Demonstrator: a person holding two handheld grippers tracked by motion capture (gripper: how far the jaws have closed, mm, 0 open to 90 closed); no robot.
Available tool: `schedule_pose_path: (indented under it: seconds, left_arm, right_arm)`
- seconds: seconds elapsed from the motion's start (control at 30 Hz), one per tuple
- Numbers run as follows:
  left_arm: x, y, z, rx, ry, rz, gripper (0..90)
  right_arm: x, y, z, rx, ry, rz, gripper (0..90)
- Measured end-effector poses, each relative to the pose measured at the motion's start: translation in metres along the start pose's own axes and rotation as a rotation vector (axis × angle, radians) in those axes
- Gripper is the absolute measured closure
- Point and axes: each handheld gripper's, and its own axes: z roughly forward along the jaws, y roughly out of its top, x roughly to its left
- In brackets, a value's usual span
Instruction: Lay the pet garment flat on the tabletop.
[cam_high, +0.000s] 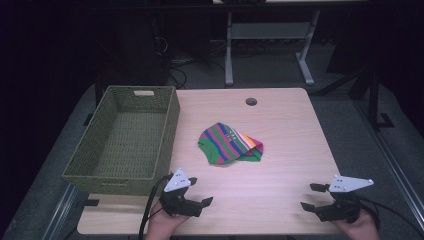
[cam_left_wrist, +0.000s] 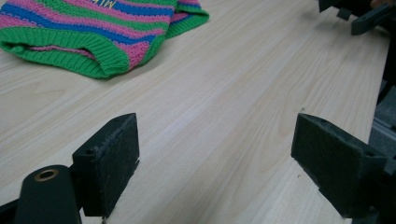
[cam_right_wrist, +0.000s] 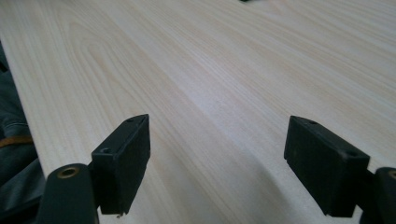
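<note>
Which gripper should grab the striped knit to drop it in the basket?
Left, probably. The left gripper, open, sits nearer the striped knit and beside the basket; the right gripper is at the far corner.

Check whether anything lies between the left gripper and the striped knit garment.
Nothing visible does. Bare tabletop runs from the open left gripper to the striped knit garment; the basket stands off to its left.

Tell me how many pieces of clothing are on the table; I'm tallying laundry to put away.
1. A striped knit garment lies crumpled near the middle of the table, right of the basket. The basket looks empty, though its near inside wall is hidden.
</note>
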Motion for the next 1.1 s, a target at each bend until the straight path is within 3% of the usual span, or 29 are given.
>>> schedule_pose_path:
  seconds: [0.4,0.6,0.83,0.97,1.1]
  left_arm:
    - [0.003,0.0,0.0,0.006,0.003,0.008,14.8]
    - [0.003,0.0,0.0,0.015,0.013,0.027,14.7]
    - [0.004,-0.001,-0.002,0.008,0.011,0.021,14.7]
    - [0.004,-0.001,-0.002,0.017,0.012,0.042,14.7]
    - [0.008,-0.002,-0.002,0.007,0.001,0.018,14.7]
  right_arm:
    - [0.004,0.003,0.002,0.003,-0.006,-0.013,22.4]
    - [0.009,0.01,0.005,-0.002,0.002,-0.034,22.4]
    - [0.015,0.019,0.01,-0.004,0.011,-0.065,21.8]
    - [0.016,0.024,0.015,0.02,0.018,-0.065,21.6]
    - [0.018,0.037,0.021,0.025,0.076,-0.068,21.8]
